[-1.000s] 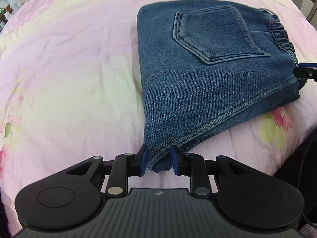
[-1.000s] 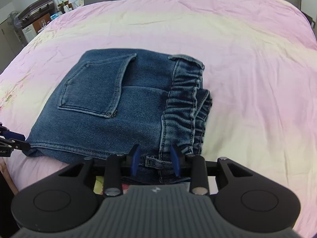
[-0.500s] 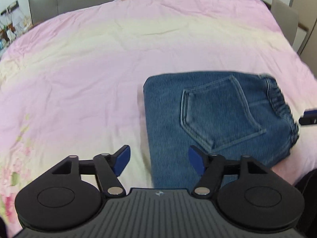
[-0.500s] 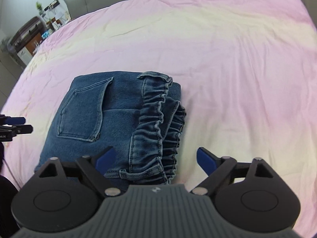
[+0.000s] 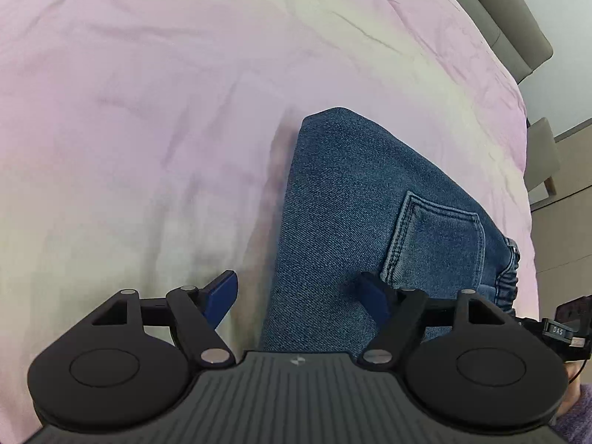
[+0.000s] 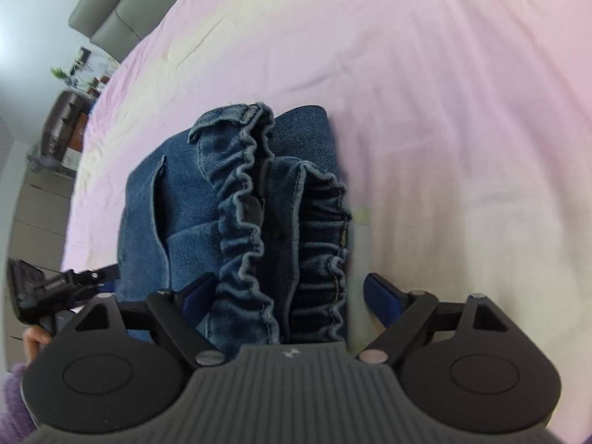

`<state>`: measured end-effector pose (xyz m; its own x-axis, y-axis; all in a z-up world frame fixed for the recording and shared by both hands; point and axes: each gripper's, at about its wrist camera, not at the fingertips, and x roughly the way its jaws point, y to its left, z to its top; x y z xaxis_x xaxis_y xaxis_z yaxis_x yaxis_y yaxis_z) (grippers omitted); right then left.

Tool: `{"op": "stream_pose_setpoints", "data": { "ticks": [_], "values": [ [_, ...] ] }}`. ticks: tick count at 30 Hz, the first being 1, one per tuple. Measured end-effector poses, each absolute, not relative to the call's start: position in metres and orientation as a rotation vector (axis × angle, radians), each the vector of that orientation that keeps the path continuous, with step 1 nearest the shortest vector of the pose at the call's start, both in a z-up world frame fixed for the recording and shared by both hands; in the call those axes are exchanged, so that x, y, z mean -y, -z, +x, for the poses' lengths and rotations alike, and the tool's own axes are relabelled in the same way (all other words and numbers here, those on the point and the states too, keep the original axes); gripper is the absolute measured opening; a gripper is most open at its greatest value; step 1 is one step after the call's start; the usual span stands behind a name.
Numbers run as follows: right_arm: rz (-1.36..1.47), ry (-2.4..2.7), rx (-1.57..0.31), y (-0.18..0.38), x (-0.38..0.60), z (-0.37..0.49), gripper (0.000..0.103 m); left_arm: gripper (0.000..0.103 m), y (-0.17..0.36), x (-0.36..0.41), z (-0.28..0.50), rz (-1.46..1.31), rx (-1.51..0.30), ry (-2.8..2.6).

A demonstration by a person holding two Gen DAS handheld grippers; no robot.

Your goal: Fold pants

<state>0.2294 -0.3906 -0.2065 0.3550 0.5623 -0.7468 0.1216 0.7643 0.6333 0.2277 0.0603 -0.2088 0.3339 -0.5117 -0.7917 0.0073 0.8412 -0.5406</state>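
Note:
The blue denim pants (image 5: 355, 222) lie folded into a compact stack on the pink bedspread (image 5: 148, 111), back pocket (image 5: 436, 236) up. My left gripper (image 5: 299, 292) is open, its blue pads straddling the folded side edge from just above. My right gripper (image 6: 288, 296) is open over the gathered elastic waistband (image 6: 251, 229) end of the pants (image 6: 177, 214). Neither gripper holds cloth. The other gripper shows at the frame edge in each view, the right one (image 5: 566, 325) and the left one (image 6: 55, 288).
The bedspread (image 6: 444, 111) stretches wide on all sides. A grey headboard (image 5: 518, 18) runs along the far edge of the bed. A chair (image 5: 544, 162) stands beside the bed, and shelves with clutter (image 6: 66, 118) stand at the room's side.
Both grippers let go of the pants and opened. They lifted, then came back low and close over the two ends of the folded stack.

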Motion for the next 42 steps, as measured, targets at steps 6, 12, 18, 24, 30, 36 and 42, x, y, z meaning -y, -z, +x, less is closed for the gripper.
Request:
{"op": "stream_pose_setpoints", "data": {
  "ticks": [6,12,18,24,30,36,42],
  "values": [
    [0.804,-0.347,-1.189,0.226,0.398,0.234,0.067,0.084,0.223,-0.063,0.234,-0.580,-1.210,0.391],
    [0.729,-0.327,-1.178,0.203,0.391,0.229,0.054,0.040,0.214,-0.059,0.229,-0.613,-1.198,0.422],
    [0.630,-0.314,-1.148,0.156,0.374,0.226,0.043,0.028,0.182,-0.060,0.219,-0.560,-1.143,0.433],
    [0.575,-0.359,-1.106,0.100,0.337,0.226,0.041,0.026,0.131,-0.096,0.214,-0.520,-1.061,0.431],
    [0.598,-0.452,-1.035,0.067,0.266,0.243,0.041,0.026,0.068,-0.167,0.213,-0.427,-0.967,0.373],
    [0.639,-0.555,-1.007,0.065,0.172,0.276,0.041,0.026,0.032,-0.242,0.225,-0.333,-0.922,0.265],
    [0.670,-0.604,-1.040,0.095,0.088,0.315,0.041,0.026,0.046,-0.295,0.253,-0.300,-0.934,0.185]
  ]
}}
